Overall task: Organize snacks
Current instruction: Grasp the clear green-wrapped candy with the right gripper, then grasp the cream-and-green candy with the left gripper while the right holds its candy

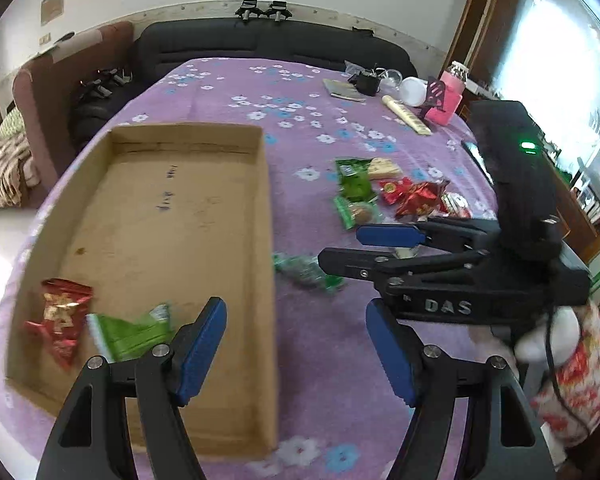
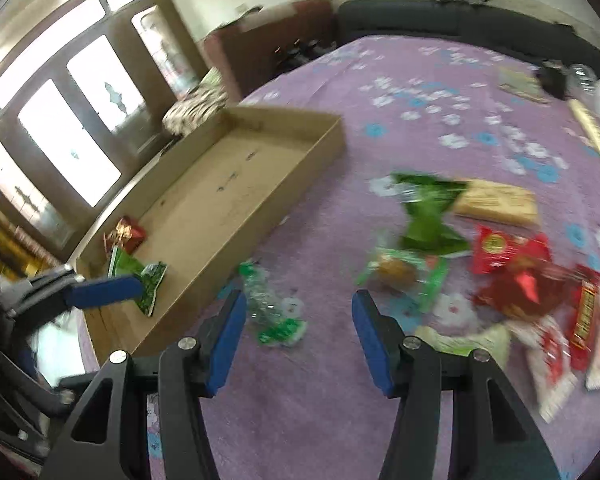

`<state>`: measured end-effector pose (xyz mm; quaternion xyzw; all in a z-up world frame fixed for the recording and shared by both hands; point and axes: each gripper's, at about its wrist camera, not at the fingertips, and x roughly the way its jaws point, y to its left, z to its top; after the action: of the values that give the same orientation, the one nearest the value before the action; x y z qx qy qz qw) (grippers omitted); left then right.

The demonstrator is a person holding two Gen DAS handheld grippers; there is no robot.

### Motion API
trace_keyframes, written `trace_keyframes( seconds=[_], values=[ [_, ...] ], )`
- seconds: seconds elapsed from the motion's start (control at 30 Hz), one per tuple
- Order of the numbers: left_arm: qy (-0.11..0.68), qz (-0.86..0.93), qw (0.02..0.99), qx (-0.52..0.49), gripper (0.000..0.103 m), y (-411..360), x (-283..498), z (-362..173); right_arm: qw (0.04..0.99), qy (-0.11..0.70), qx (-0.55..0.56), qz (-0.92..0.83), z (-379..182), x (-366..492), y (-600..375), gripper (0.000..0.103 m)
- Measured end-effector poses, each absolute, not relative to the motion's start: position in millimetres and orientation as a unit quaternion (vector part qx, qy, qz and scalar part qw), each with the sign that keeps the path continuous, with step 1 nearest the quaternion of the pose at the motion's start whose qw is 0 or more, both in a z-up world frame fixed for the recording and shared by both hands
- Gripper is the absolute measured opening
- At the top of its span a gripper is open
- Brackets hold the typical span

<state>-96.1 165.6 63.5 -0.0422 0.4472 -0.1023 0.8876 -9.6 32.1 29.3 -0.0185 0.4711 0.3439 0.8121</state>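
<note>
A shallow cardboard box [image 1: 256,208] [image 2: 324,136] lies on the purple flowered cloth. Inside at its near end lie a red snack packet [image 1: 62,316] [image 2: 126,234] and a green packet [image 1: 134,332] [image 2: 140,276]. My left gripper [image 1: 296,356] is open and empty over the box's near right wall. My right gripper [image 2: 298,332] [image 1: 340,250] is open and empty above a clear green-printed packet [image 2: 274,312] [image 1: 306,272] just right of the box. A pile of green, red, tan and white snacks [image 2: 496,248] [image 1: 396,192] lies further right.
At the table's far right are a pink-sleeved bottle [image 1: 452,92], a notebook [image 1: 342,90], a cream bar [image 1: 406,114] and small black items. A dark sofa [image 1: 260,46] stands behind the table. An armchair [image 1: 52,92] stands to the left.
</note>
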Motion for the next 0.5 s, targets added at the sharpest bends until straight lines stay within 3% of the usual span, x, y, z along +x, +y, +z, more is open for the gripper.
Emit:
trace_keyframes(
  seconds=[0.2,0.3,0.5],
  values=[
    [0.429,-0.114,0.894,-0.062,0.076,188.2,-106.3,78.3,0.816,0.461,-0.075,0.342,18.8,-13.7,63.7,0.052],
    [0.429,-0.125,0.892,-0.075,0.076,185.3,-102.7,78.8,0.825,0.451,-0.104,0.324,18.2,-21.1,74.4,0.021],
    [0.431,-0.152,0.887,-0.068,0.076,161.0,-94.3,77.5,0.837,0.455,-0.043,0.301,29.1,-29.0,29.8,0.021]
  ],
)
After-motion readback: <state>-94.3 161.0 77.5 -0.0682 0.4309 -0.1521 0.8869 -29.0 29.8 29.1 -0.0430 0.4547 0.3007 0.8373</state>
